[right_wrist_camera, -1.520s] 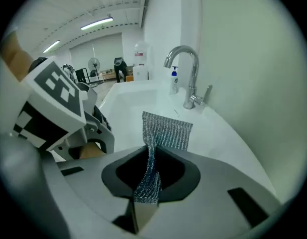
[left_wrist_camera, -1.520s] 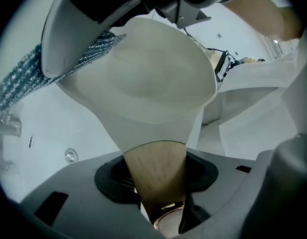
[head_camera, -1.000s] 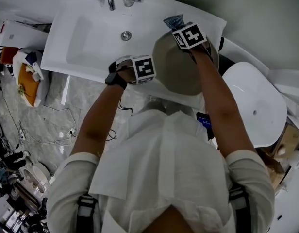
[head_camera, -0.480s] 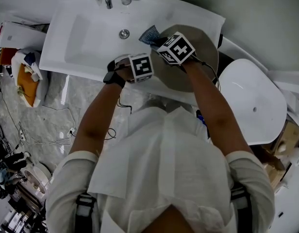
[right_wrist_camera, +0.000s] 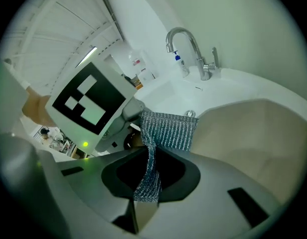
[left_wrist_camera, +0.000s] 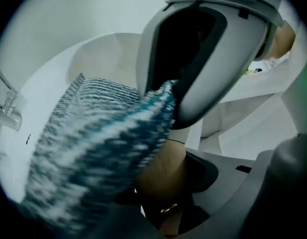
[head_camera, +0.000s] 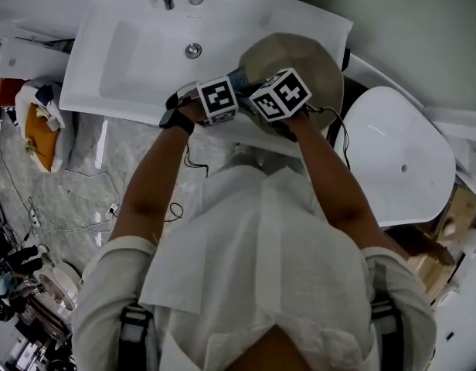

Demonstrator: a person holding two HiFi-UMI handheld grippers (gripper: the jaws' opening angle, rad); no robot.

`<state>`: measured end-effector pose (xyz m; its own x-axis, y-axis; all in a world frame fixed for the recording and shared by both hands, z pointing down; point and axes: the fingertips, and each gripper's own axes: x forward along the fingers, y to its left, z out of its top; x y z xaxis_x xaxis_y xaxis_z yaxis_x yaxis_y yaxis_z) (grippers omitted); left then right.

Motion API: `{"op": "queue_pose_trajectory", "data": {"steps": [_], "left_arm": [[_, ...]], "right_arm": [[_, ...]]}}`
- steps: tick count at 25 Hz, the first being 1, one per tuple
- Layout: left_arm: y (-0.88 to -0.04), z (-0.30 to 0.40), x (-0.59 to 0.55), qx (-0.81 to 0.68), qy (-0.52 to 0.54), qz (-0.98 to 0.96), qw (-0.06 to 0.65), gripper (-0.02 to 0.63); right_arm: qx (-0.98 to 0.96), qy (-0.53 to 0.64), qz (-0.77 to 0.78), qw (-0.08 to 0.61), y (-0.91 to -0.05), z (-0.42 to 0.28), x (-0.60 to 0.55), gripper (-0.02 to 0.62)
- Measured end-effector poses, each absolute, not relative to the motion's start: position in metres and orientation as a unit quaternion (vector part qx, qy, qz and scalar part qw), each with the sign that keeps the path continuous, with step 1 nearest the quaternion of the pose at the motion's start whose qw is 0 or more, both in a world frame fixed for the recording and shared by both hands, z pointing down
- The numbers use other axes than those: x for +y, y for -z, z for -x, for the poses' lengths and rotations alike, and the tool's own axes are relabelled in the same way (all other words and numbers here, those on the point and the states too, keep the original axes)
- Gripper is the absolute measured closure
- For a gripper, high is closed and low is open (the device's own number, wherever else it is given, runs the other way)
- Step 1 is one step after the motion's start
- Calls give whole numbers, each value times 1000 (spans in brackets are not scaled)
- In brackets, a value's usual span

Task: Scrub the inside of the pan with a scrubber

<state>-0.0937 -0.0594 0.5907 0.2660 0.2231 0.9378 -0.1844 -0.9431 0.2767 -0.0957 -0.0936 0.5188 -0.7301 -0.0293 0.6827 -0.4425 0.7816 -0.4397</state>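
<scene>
Right gripper [right_wrist_camera: 146, 190] pinches the blue-white woven scrubber [right_wrist_camera: 168, 131] by its edge; left gripper [head_camera: 219, 99] clamps the round beige pan [head_camera: 311, 60] at its eight o'clock; crowded together, they may collide.

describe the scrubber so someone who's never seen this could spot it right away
Start at the white sink; a wide beige pan rests at its right end. At the pan's left edge the right tongs pinch the scrubber, a flat woven pad. It is the only teal-and-silver striped mesh thing among plain white and beige surfaces.
</scene>
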Motion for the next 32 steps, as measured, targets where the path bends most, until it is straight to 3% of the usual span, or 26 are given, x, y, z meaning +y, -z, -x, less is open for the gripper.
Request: {"op": "queue_pose_trajectory", "data": {"steps": [23,28,32], "left_arm": [[-590,98,-59,4,-610,-769,191,383],[-590,97,-59,1,-608,-769,196,385],[-589,97,-59,0,-608,-769,195,387]], "right_arm": [[-834,-155,-262,460,-522,-20,7,548],[-814,-124,-333,458,-520,-59,2,548],[-818,-151,-366,418,-517,-50,6,548]]}}
